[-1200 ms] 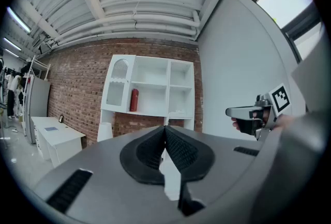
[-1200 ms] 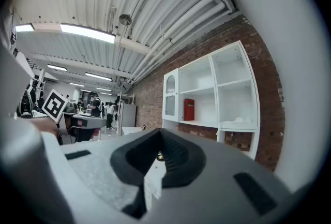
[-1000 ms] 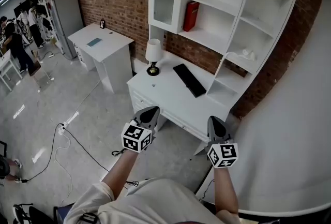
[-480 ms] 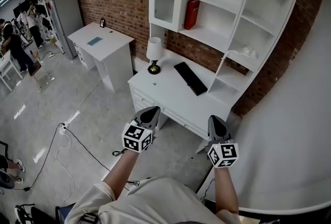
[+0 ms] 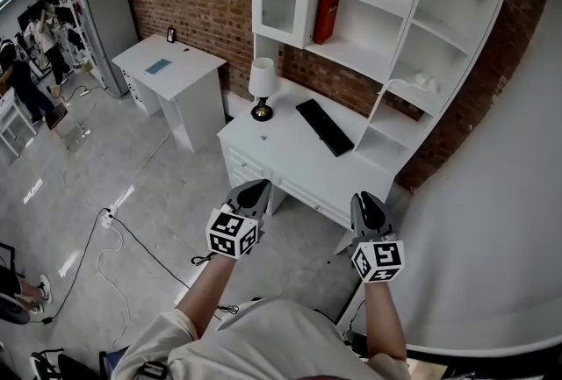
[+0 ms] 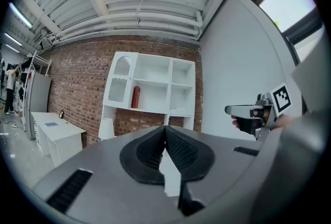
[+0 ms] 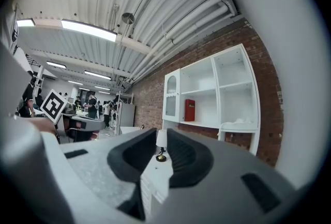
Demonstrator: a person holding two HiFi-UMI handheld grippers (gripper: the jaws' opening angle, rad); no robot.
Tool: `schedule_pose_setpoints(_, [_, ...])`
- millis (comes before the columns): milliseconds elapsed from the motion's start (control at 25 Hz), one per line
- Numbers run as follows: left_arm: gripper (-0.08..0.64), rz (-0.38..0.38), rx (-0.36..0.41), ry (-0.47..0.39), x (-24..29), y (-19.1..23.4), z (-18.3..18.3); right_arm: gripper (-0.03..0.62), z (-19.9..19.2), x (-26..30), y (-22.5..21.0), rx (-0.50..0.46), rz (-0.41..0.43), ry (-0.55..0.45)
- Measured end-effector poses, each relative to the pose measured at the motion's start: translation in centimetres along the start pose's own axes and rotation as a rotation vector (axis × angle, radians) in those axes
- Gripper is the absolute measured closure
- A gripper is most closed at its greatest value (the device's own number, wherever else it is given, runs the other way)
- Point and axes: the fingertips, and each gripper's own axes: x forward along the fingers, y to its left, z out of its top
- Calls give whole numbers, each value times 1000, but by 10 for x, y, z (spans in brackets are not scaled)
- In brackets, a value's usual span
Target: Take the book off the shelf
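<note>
The red book (image 5: 327, 17) stands upright on the middle shelf of the white shelf unit (image 5: 422, 11) above the desk, next to the glass-door cupboard. It also shows small and far off as the red book (image 6: 135, 96) and the red book (image 7: 190, 110) in the two gripper views. Both grippers hang in the air in front of the desk, well short of the shelf. My left gripper (image 5: 257, 187) is shut, its tips touching, with nothing held. My right gripper (image 5: 367, 198) has its jaws opening, with a narrow gap and nothing between them.
A white desk (image 5: 290, 161) with drawers carries a lamp (image 5: 261, 89) and a black keyboard (image 5: 324, 127). A second white table (image 5: 171, 67) and a grey cabinet (image 5: 110, 23) stand at the left. A cable (image 5: 114, 231) trails over the floor. A white curved wall (image 5: 492, 229) closes the right side.
My right gripper has edged a little toward the desk. The left gripper has stayed where it was. The view has shifted slightly.
</note>
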Motion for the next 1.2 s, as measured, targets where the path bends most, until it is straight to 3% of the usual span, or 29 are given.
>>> schedule_pose_setpoints(440, [566,-27,-12,0,-9,14,-7,463,-6,6,18,6,-24,20])
schedule_pose_setpoints(1200, [566,-36,-42,38,-1,49,-28,463,-23,38,32,10,-37,56])
